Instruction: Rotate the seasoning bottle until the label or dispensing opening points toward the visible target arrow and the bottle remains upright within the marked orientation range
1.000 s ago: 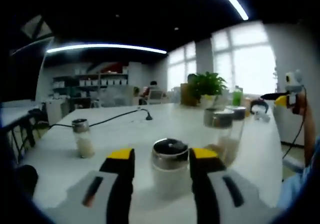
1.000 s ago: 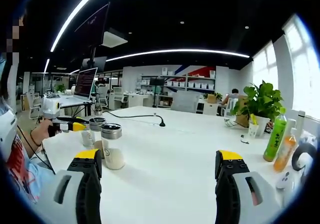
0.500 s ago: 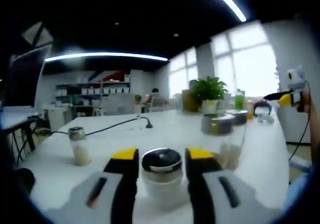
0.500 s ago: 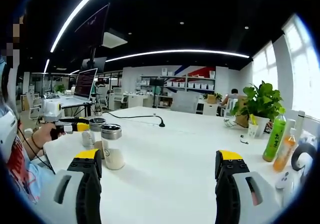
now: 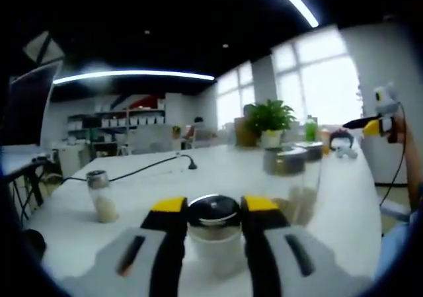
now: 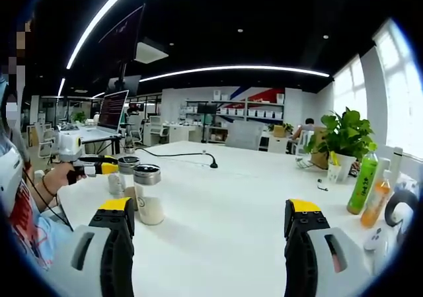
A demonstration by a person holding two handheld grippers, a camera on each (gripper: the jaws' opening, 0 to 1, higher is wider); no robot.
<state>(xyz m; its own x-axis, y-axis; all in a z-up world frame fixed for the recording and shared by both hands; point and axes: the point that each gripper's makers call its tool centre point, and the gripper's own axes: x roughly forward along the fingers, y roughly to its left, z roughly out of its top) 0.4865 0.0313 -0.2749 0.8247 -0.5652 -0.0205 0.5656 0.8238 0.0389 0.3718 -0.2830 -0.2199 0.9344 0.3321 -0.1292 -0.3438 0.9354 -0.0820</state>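
So the left claw has its yellow-tipped jaws pressed against both sides of the seasoning bottle, right at the shiny metal cap, so it's clamped on it. The bottle stands upright on the white bench, close to the near edge, with pale powder inside (the view is pretty blurry, so I can't make out any label or which way the opening faces).

A second shaker sits off to the left in the left gripper view, well apart from the held one, and two more metal-capped jars stand just beyond on the right. A black cable runs across the bench behind them.

The right claw is held wide apart over bare bench with nothing between its jaws. In the right gripper view you can see the left claw off to the left, in the person's hand, next to a glass shaker. On the far right there's a potted plant and a green drink bottle.
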